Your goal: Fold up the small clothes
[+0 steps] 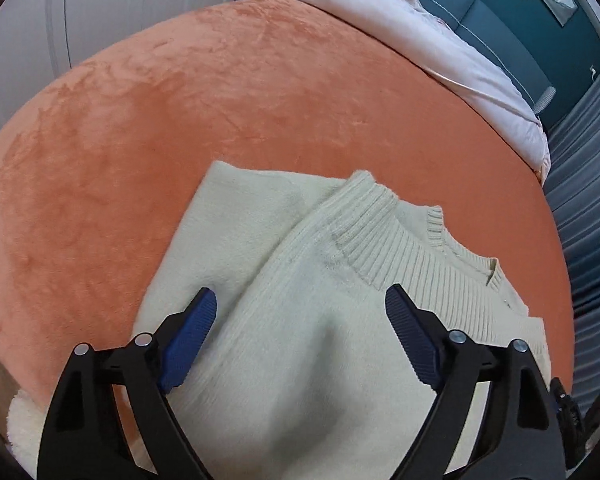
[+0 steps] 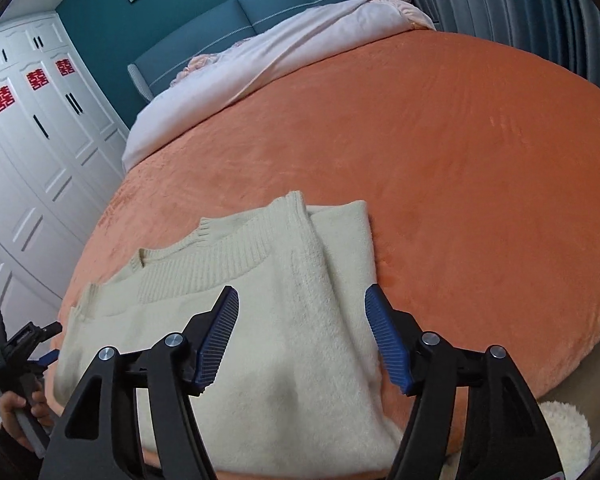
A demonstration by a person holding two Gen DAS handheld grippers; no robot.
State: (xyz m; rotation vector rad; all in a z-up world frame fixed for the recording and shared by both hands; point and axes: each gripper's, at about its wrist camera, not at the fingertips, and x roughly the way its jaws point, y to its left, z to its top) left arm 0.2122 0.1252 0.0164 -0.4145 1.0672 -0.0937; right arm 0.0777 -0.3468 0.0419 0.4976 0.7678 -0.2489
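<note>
**Cream sweater part-folded on the bed; both tools open above it**

Left wrist view. Your left hand-held gripper (image 1: 300,312) hangs above the cream sweater (image 1: 300,280) with its jaws spread wide and nothing between them. The sweater lies flat on the orange blanket (image 1: 220,100) near the bed's near edge, ribbed collar (image 1: 384,240) toward the right of this view. One side panel seems already turned in over the body, leaving a long soft ridge running away from you.

Right wrist view. Your right hand-held gripper (image 2: 302,312) is likewise wide open and empty, poised over the sweater's (image 2: 260,320) folded side, with the collar (image 2: 204,260) to its left. The pale duvet (image 2: 260,64) lies well apart, at the head of the bed.

Judged step: the next fold, probably hem toward collar. To do it well:
- Lower each tool onto the near hem, one toward each corner, so the lift comes up level.
- Pinch every layer at the edge; a knit this thick will likely slip if you catch only the top ply.
- Carry the hem forward low over the body, and lay it square to the collar.
- Avoid snagging the plush blanket underneath.
</note>
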